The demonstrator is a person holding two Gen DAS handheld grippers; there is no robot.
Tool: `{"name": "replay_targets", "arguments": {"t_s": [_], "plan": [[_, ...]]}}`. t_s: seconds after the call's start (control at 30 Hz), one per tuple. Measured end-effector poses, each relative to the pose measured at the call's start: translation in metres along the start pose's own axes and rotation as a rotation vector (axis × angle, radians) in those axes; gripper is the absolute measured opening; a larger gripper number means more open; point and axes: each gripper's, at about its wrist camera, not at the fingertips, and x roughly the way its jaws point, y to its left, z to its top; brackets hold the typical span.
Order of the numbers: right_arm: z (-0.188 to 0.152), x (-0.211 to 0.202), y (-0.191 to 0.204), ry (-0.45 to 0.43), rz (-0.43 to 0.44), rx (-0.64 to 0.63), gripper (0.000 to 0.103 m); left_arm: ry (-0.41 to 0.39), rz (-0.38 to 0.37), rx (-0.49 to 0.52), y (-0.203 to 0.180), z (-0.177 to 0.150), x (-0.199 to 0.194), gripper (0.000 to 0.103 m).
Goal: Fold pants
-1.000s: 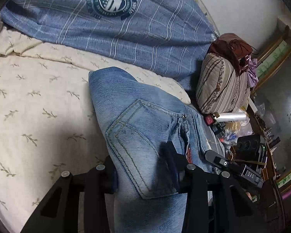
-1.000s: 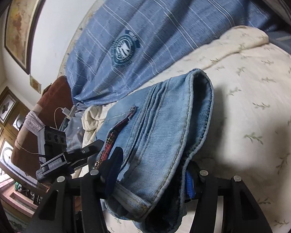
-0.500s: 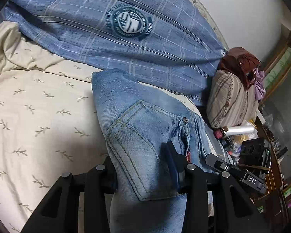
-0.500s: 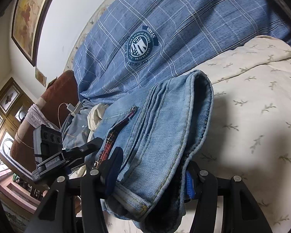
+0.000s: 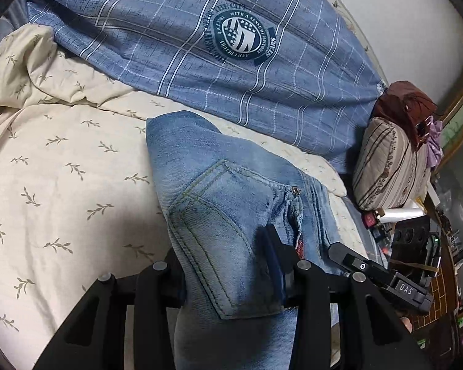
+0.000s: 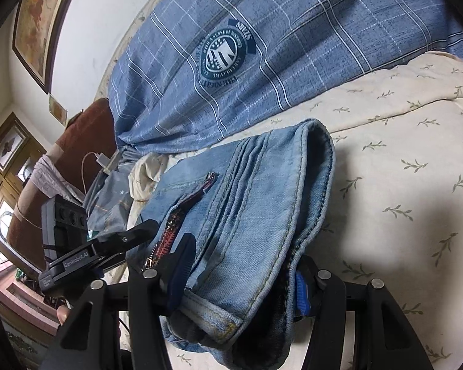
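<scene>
Two grippers, both clamped on the same folded jeans [image 5: 225, 215]. Left gripper [image 5: 228, 280] bites the denim at the back pocket, one finger each side of the bundle, pads pressed in. Right gripper [image 6: 240, 277] pinches the stacked waistband and hem edges, a finger on each face of the stack; its blue pad [image 6: 301, 296] shows at the 4 o'clock side.

Grips sit at opposite ends of one edge, likely so the folded layers move as a slab without sliding apart. In the right wrist view the jeans droop off the jaws toward 12 o'clock, with the far fold close over the cream bedsheet [image 6: 401, 185]; contact cannot be confirmed. Zipper [image 6: 173, 231] faces up at 10 o'clock of the right gripper, so the fly side is on the outside of the fold.

Judgement: late stage, pants already doubled over; what's left is laying or squaring the bundle on the sheet. Risk: the inner layers slip if one grip loosens first.

Farther out, a blue plaid duvet [image 5: 231, 61] with a round crest runs from 10 to 2 o'clock behind the jeans. A striped pillow [image 5: 389, 169] sits at 3 o'clock in the left wrist view, cluttered nightstand beyond.
</scene>
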Motion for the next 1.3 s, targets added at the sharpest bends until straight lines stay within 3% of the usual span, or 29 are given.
{"name": "replay_targets", "arguments": {"t_s": [0.6, 0.77, 1.3], "plan": [[0.005, 0.004, 0.012, -0.036, 0.016, -0.031, 0.058, -0.05, 0.027, -0.007, 0.0, 0.002, -0.008, 0.042], [0.004, 0.014, 0.009, -0.007, -0.006, -0.02, 0.058, -0.017, 0.056, -0.029, 0.009, 0.003, 0.0, 0.042], [0.004, 0.016, 0.007, 0.004, -0.022, -0.011, 0.058, -0.024, 0.083, 0.003, 0.005, 0.002, 0.001, 0.042]]}}
